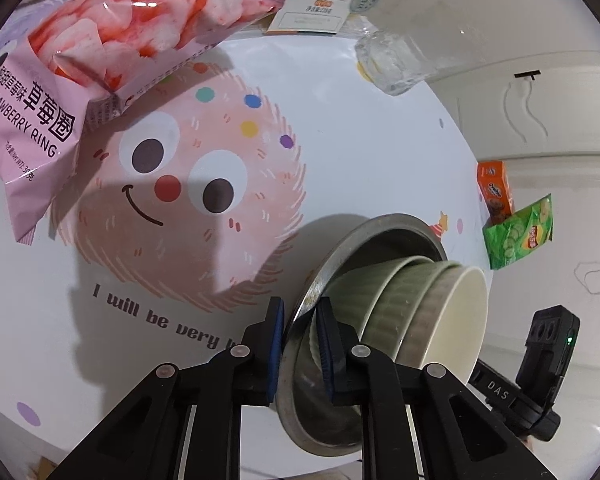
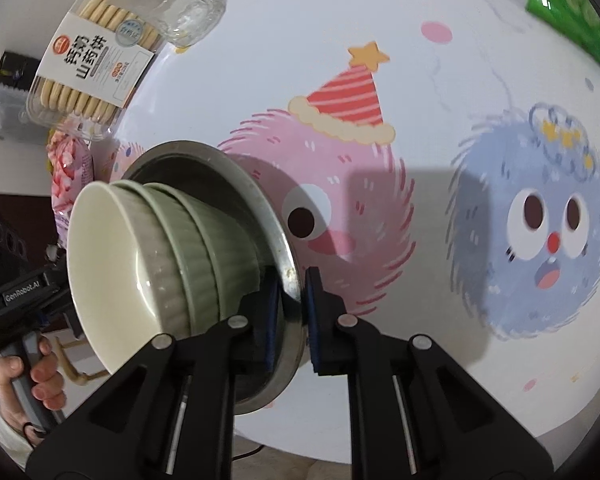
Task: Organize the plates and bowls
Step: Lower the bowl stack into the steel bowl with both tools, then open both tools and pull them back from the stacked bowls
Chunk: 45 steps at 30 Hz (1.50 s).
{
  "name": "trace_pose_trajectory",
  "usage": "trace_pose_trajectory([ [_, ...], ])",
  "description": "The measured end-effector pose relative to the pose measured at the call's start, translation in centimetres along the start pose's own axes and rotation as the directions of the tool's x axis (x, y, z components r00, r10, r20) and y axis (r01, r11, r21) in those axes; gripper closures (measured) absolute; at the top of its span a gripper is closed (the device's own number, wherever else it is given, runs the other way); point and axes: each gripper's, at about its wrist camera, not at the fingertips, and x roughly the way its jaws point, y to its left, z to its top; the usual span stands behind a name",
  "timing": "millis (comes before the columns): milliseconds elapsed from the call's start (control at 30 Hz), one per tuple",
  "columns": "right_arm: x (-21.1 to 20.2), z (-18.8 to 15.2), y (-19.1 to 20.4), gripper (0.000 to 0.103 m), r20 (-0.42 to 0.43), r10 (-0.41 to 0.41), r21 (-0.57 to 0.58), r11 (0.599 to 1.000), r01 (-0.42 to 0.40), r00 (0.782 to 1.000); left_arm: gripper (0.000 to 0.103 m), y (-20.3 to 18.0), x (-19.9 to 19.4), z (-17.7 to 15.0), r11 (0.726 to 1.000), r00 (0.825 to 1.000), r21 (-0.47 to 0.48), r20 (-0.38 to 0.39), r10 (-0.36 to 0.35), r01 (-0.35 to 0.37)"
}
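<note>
The table carries one round steel plate (image 2: 256, 184) holding a nested stack of three ribbed green ceramic bowls (image 2: 204, 248). Snacks number five: one pink strawberry-ring bag (image 1: 100, 52), one clear box of pale biscuits (image 2: 88, 64), one empty clear plastic tub (image 2: 188, 12), one orange carton (image 1: 494, 190) and one green crisp bag (image 1: 518, 232).

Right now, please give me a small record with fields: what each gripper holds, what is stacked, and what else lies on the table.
left gripper: shut on the rim of the round metal plate
right gripper: shut on the opposite rim of the same plate
stack: ribbed green ceramic bowls nested on the plate, a cream bowl innermost
table: white cartoon-print tablecloth
other items: pink strawberry ring snack bag, clear box of biscuits, green chips bag, orange box
</note>
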Motion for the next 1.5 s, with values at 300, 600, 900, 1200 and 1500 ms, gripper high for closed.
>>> trace_pose_trajectory([
  [300, -1.6, 0.5, -1.0, 0.088, 0.059, -0.028, -0.042, 0.999, 0.031, 0.998, 0.092, -3.0, 0.7, -0.3, 0.997, 0.999, 0.071, 0.032, 0.006, -0.008],
  [600, -3.8, 0.5, -4.0, 0.089, 0.14, -0.071, -0.058, 0.995, 0.08, 0.988, 0.093, -7.6, 3.2, -0.6, 0.984, 0.999, 0.174, 0.037, 0.026, -0.032],
  [900, -5.4, 1.3, -8.3, 0.089, 0.191, -0.115, -0.027, 0.992, 0.122, 0.975, 0.093, -11.6, 6.1, -0.8, 0.972, 0.999, 0.233, 0.034, 0.031, -0.038],
  [1200, -4.9, 0.8, -10.0, 0.089, 0.157, -0.085, -0.018, 0.996, 0.089, 0.984, 0.09, -11.6, 6.8, -1.7, 0.977, 0.998, 0.206, 0.032, 0.053, -0.059],
  [1500, -5.2, 0.6, -10.3, 0.082, 0.149, -0.084, 0.012, 0.996, 0.083, 0.985, 0.08, -11.6, 6.8, -1.9, 0.982, 0.995, 0.168, 0.055, 0.083, -0.092],
])
